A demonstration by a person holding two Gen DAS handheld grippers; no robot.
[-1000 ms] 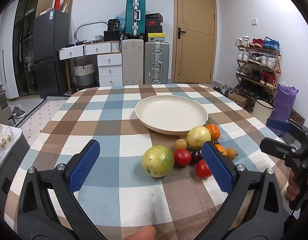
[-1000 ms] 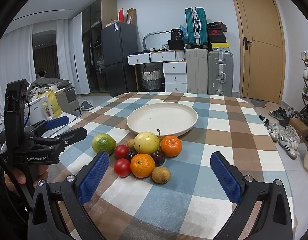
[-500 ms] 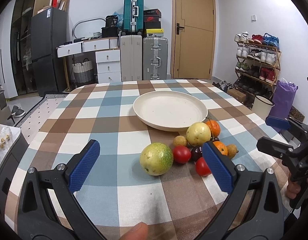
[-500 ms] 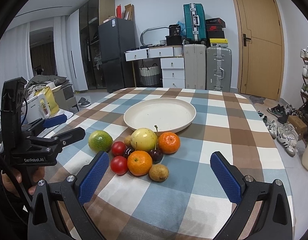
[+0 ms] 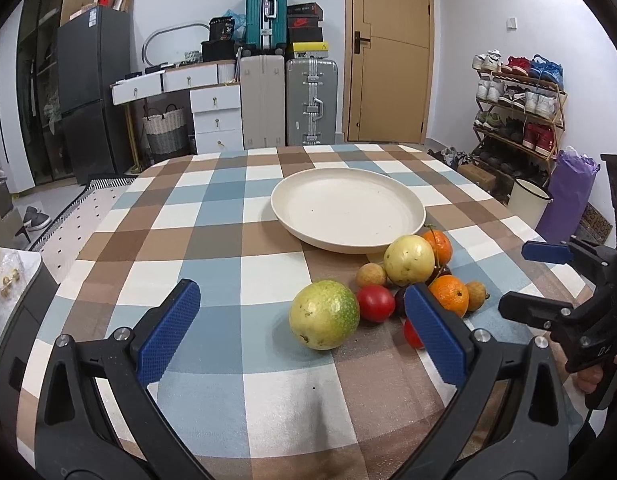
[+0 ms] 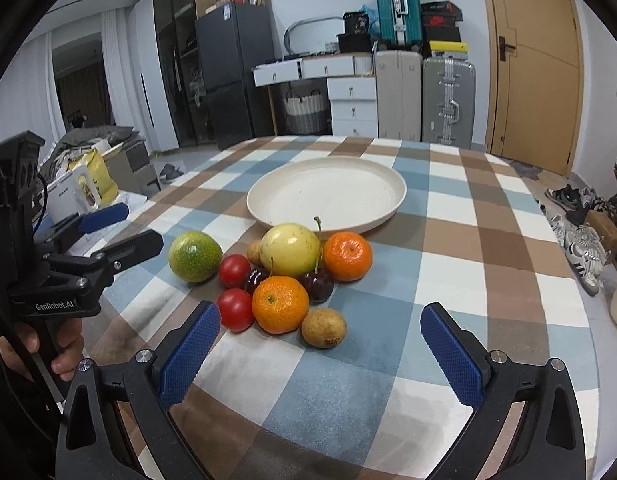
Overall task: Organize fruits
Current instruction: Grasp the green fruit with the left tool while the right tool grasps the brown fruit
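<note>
Both grippers released, nothing grasped. Left gripper [image 5: 302, 320] hovers above the near edge of the counter [image 5: 236, 264], blue pads spread wide; the green-yellow fruit [image 5: 323, 314] sits on the cloth between and just beyond them. Right gripper [image 6: 320, 354] likewise spread, low over the near edge, with the brown longan [image 6: 323, 327] nearest its gap.

Fruit cluster lies on the checked cloth just in front of the cream plate [image 6: 268, 200], which holds nothing. Cluster: pale yellow fruit [image 6: 290, 249] touching the plate rim side, two oranges [image 6: 280, 304], two red tomatoes [image 6: 235, 309], dark cherries [image 6: 317, 285], all touching or nearly so. The green-yellow fruit sits at the left end of the cluster, just beside a tomato
</note>
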